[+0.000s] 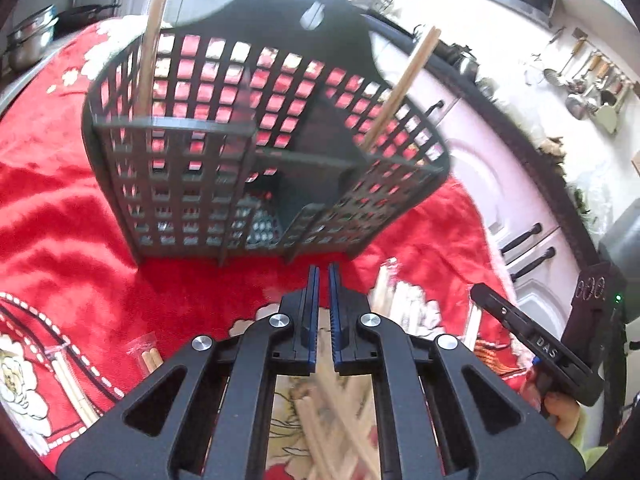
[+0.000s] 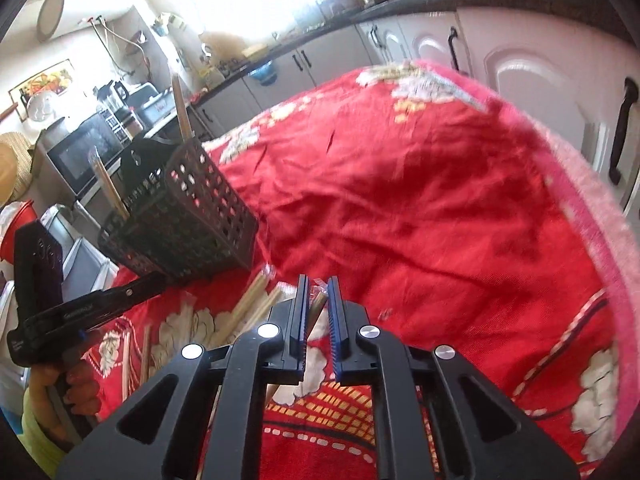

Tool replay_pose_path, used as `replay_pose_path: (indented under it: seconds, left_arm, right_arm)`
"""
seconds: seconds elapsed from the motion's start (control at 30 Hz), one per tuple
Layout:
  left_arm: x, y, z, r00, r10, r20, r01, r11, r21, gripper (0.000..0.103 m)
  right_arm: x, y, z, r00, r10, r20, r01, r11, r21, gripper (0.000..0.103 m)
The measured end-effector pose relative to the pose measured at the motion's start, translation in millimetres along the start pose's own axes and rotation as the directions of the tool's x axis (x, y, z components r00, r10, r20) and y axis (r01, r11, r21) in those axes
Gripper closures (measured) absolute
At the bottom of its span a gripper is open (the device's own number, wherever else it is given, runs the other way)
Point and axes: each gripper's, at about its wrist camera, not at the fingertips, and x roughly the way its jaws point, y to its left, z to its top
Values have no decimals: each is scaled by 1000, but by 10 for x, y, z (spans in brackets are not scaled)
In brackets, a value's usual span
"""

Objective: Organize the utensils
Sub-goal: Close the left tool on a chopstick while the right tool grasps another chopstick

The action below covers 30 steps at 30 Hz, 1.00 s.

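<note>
Only the left wrist view looks inside the dark grey latticed plastic utensil caddy (image 1: 256, 152), standing on the red flowered cloth (image 1: 60, 208): two wrapped wooden chopsticks (image 1: 150, 52) stand in it, one at eleven o'clock, one at one. The right wrist view shows the caddy at ten o'clock. The left gripper (image 1: 324, 280), angled downward, is pressed together on nothing. The right gripper (image 2: 318, 292), also pointing down, seems clamped on a wrapped chopstick pair (image 2: 317, 305), though blur obscures it. Several loose pairs (image 2: 248, 304) lie at eleven.
</note>
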Motion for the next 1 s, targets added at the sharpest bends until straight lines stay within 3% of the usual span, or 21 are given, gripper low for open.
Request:
replay_pose_path:
  seconds: [0.17,0.27,0.33,0.53,0.8,0.93,1.0]
  left_arm:
    - [-58,-95,35,1000,-13,16,12,1000,27,102]
    - [31,-47,13,1000,24,-16,-24,999,21,100]
    - [119,34,-23,998,32,-51,-32,999,-10,85]
    - [359,100,-89,990,53,-132,-57,998,-23,72]
    - [506,50,-103,983,112,-146,-110,994,23,73]
    - [550,18,-91,976,162,-143,-154,986,66,95]
    - [555,25,-68,977,156,-146,-148,987,65,99]
  right_arm:
    - [-128,-24,111,998,-22,52,23,1000,-8,94]
    - [-184,-52,143,997,-31,70,32,999,-7,95]
    - [-201,-54,148,997,-33,75,34,999,-11,95]
    - [-238,-37,173,996,-27,88,28,999,-17,95]
    - [-389,76,328,990,-3,138,11,998,-60,96]
    - [-467,167,442,986,14,165,1,996,-94,97]
    - [-496,228,510,984,24,177,-3,993,-114,97]
